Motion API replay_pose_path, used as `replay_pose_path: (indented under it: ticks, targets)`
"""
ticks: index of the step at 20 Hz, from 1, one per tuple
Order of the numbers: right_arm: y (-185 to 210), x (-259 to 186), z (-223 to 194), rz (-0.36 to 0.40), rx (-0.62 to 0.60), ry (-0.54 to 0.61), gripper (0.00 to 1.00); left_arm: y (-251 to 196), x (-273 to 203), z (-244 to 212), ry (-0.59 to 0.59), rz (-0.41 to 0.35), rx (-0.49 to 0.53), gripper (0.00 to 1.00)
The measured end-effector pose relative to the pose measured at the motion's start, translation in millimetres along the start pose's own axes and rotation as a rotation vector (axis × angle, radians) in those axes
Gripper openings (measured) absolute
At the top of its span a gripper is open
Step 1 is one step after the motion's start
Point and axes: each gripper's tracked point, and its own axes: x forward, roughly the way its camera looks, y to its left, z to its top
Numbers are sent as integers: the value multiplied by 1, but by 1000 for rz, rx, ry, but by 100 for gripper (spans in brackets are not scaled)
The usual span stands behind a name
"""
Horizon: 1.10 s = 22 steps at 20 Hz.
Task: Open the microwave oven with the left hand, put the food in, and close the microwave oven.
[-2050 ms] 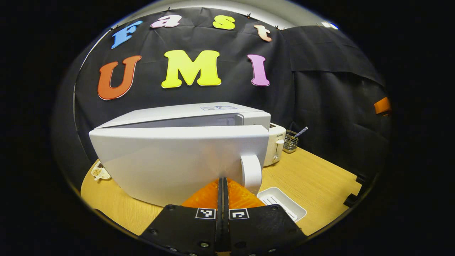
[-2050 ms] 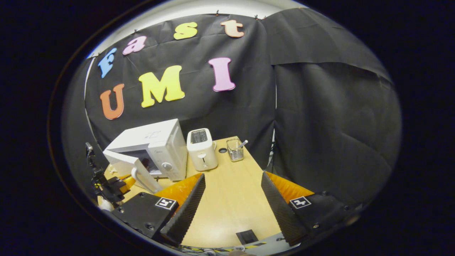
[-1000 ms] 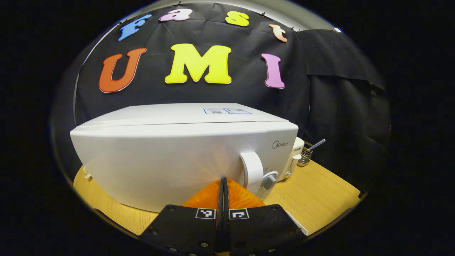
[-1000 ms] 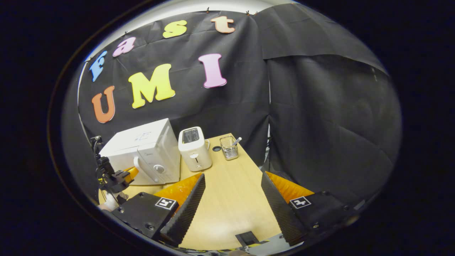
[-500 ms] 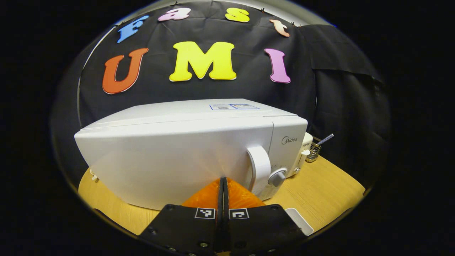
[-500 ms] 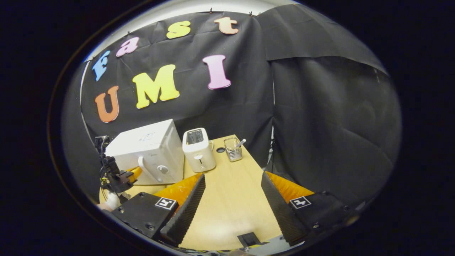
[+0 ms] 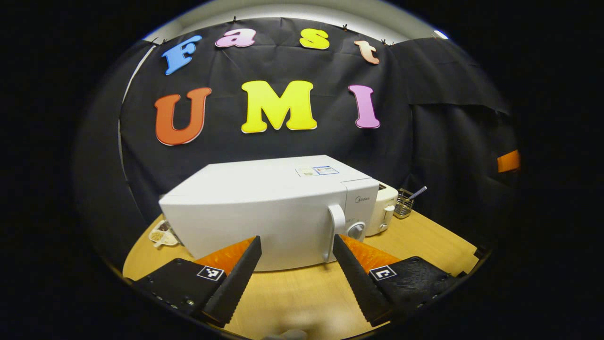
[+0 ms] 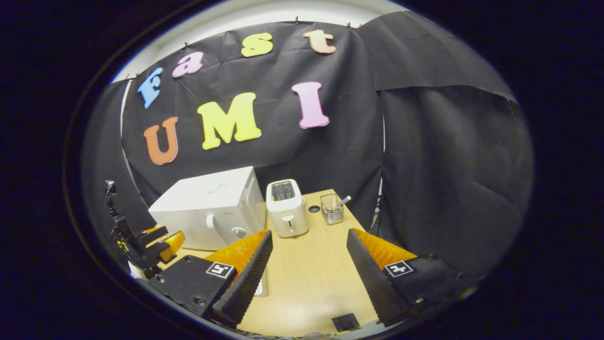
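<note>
The white microwave oven (image 7: 264, 212) stands on the wooden table (image 7: 302, 293) with its door closed and its handle (image 7: 337, 222) at the door's right edge. In the left gripper view my left gripper (image 7: 295, 245) is open a short way in front of the door, holding nothing. In the right gripper view the microwave oven (image 8: 207, 208) sits at the left, and my right gripper (image 8: 307, 241) is open over the table, empty. The left gripper (image 8: 155, 243) hangs at the far left in front of the oven. The food is hidden.
A white toaster (image 8: 286, 208) stands right of the oven, then a wire utensil holder (image 8: 331, 208) with a spoon. A small dish (image 7: 160, 234) lies left of the oven. A white tray (image 8: 263, 285) peeks out behind my right gripper's left finger (image 8: 245, 278).
The microwave door went from ajar to fully closed under the shut left gripper's push. The left gripper has now drawn back from the door and opened. The right gripper stayed open.
</note>
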Motion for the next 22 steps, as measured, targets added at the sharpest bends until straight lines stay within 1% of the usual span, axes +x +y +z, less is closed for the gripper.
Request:
replay_pose_path:
  ticks: [2, 5, 8, 12, 13, 14, 15, 16, 18, 19, 22]
  targets:
    - [17, -3, 10, 28, -20, -33, 100, 5, -29, 11, -13, 7, -12, 96]
    - [48, -13, 26, 76, -41, -86, 100, 32, -72, 32, -27, 87, -31, 96]
    - [78, -28, 41, 118, -64, -143, 100, 41, -108, 63, -85, 85, -37, 96]
    - [112, -53, 57, 161, -77, -210, 100, 67, -151, 99, -146, 136, -43, 96]
    - [119, -60, 62, 169, -78, -230, 100, 77, -159, 105, -159, 162, -47, 96]
    - [126, -64, 63, 175, -83, -235, 90, 84, -165, 109, -165, 180, -51, 96]
    - [132, -69, 65, 182, -91, -244, 100, 88, -172, 115, -177, 186, -60, 96]
    - [135, -74, 69, 186, -95, -255, 90, 89, -178, 120, -190, 185, -68, 96]
    - [141, -80, 71, 186, -103, -269, 90, 95, -189, 128, -212, 193, -70, 96]
    - [142, -83, 73, 185, -106, -273, 100, 96, -193, 131, -221, 192, -66, 96]
    - [145, -89, 77, 183, -109, -282, 100, 98, -199, 139, -245, 190, -70, 96]
